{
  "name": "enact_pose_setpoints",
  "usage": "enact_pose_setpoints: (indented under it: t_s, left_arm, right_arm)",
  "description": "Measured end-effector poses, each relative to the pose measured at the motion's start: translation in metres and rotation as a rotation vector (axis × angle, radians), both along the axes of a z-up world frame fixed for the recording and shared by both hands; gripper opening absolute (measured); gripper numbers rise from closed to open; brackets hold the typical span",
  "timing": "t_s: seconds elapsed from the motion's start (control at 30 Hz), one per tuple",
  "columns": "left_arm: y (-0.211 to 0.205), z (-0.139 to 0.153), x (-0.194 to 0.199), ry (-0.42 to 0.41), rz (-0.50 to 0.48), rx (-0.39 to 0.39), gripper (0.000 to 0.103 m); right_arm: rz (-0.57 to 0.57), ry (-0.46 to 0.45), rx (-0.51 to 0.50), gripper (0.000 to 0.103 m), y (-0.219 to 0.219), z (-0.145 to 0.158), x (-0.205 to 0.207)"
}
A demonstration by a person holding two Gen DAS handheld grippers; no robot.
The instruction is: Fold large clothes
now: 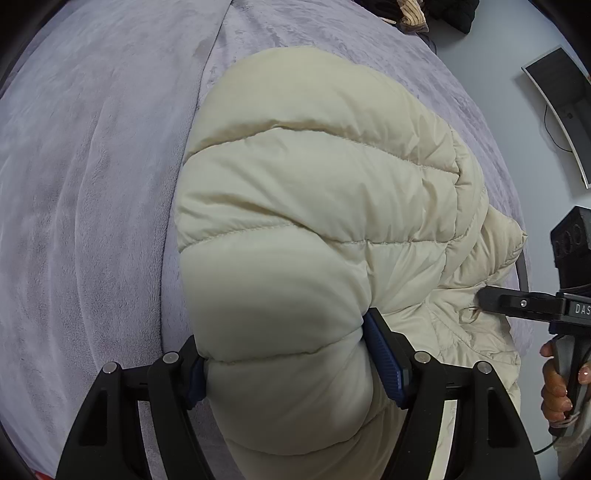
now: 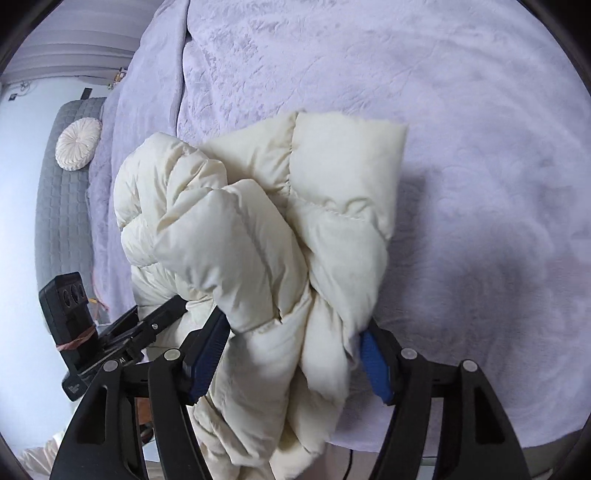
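Note:
A cream quilted puffer jacket (image 1: 314, 206) is bunched up and held over a lavender plush blanket (image 1: 92, 184). My left gripper (image 1: 284, 365) is shut on a thick padded fold of it, the blue pads (image 1: 388, 365) pressing both sides. In the right wrist view the jacket (image 2: 266, 229) hangs in twisted folds above the blanket (image 2: 461, 147). My right gripper (image 2: 291, 343) is shut on a bundle of its folds. The right gripper also shows at the right of the left wrist view (image 1: 532, 306), and the left gripper at the lower left of the right wrist view (image 2: 147, 325).
A grey quilted bench (image 2: 62, 206) with a round cream cushion (image 2: 78, 143) stands left of the bed. Dark clothes (image 1: 450, 13) lie at the far edge. A monitor (image 1: 561, 103) lies on the floor to the right.

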State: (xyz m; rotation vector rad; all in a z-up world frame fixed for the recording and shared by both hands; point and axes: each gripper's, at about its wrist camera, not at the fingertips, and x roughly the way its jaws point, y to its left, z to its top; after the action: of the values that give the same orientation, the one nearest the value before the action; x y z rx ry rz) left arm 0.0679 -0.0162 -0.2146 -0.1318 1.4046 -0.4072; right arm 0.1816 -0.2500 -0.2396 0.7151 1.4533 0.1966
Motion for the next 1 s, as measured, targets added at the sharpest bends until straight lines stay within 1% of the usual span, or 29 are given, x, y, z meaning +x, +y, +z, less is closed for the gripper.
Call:
enact_pose_setpoints:
  t_s: [0.07, 0.13, 0.17, 0.2, 0.23, 0.27, 0.3, 0.33, 0.4, 0.47, 0.5, 0.53, 0.57, 0.63, 0.7, 0.8, 0.87, 0.9, 0.93, 1.0]
  left_arm:
    - [0.003, 0.0, 0.0, -0.002, -0.001, -0.002, 0.073]
    - [0.006, -0.001, 0.0, -0.002, 0.0, -0.005, 0.073]
    - [0.008, 0.0, -0.001, -0.002, 0.0, -0.006, 0.073]
    - [0.006, -0.001, -0.001, -0.003, 0.0, -0.006, 0.073]
    - [0.007, -0.001, -0.001, -0.005, -0.001, -0.007, 0.073]
    - [0.007, -0.001, -0.001, -0.005, -0.001, -0.006, 0.073]
    - [0.007, -0.001, -0.001, -0.006, -0.001, -0.006, 0.073]
    - [0.007, 0.0, -0.001, -0.006, -0.001, -0.006, 0.073]
    - [0.007, 0.001, -0.001, -0.008, -0.002, -0.005, 0.073]
    - [0.008, 0.006, -0.001, -0.011, -0.002, 0.007, 0.073]
    - [0.011, 0.011, -0.001, -0.016, 0.002, 0.012, 0.073]
    - [0.014, 0.019, -0.001, -0.029, 0.006, 0.018, 0.073]
    - [0.018, 0.03, -0.002, -0.06, 0.008, 0.03, 0.073]
    - [0.025, 0.058, -0.005, -0.153, -0.012, 0.052, 0.073]
    - [0.029, 0.087, -0.005, -0.228, -0.047, 0.024, 0.072]
    - [0.019, 0.116, 0.004, -0.279, -0.11, -0.072, 0.072]
    - [0.005, 0.116, 0.014, -0.268, -0.144, -0.131, 0.072]
    - [-0.004, 0.108, 0.021, -0.243, -0.155, -0.151, 0.072]
    - [-0.013, 0.096, 0.029, -0.211, -0.156, -0.151, 0.072]
    - [-0.029, 0.062, 0.042, -0.13, -0.15, -0.119, 0.072]
  right_arm:
    - [0.003, -0.03, -0.085, 0.071, -0.002, 0.022, -0.004]
    - [-0.002, -0.068, -0.139, 0.068, 0.0, 0.044, -0.017]
    - [-0.007, -0.096, -0.154, 0.06, -0.003, 0.052, -0.027]
    - [-0.008, -0.119, -0.16, 0.054, 0.0, 0.062, -0.028]
    - [-0.009, -0.135, -0.156, 0.037, 0.005, 0.07, -0.033]
    - [-0.01, -0.149, -0.138, 0.016, 0.012, 0.077, -0.034]
    - [-0.003, -0.161, -0.111, 0.01, 0.012, 0.077, -0.047]
    - [0.008, -0.172, -0.094, 0.01, 0.015, 0.078, -0.058]
    - [0.053, -0.174, -0.112, 0.01, 0.039, 0.078, -0.061]
    - [0.117, -0.15, -0.198, 0.01, 0.061, 0.065, -0.066]
    - [0.136, -0.128, -0.242, 0.01, 0.063, 0.055, -0.077]
    - [0.145, -0.103, -0.273, 0.01, 0.065, 0.043, -0.08]
    - [0.143, -0.088, -0.282, 0.009, 0.062, 0.032, -0.088]
    - [0.116, -0.063, -0.261, 0.01, 0.058, 0.02, -0.09]
    - [0.102, -0.074, -0.24, 0.01, 0.056, 0.02, -0.093]
    - [0.116, -0.095, -0.25, 0.01, 0.056, 0.023, -0.093]
    - [0.109, -0.097, -0.251, 0.01, 0.055, 0.023, -0.094]
    - [0.104, -0.095, -0.25, 0.01, 0.055, 0.023, -0.095]
    - [0.099, -0.093, -0.25, 0.009, 0.053, 0.021, -0.096]
    - [0.097, -0.088, -0.269, 0.009, 0.054, 0.015, -0.099]
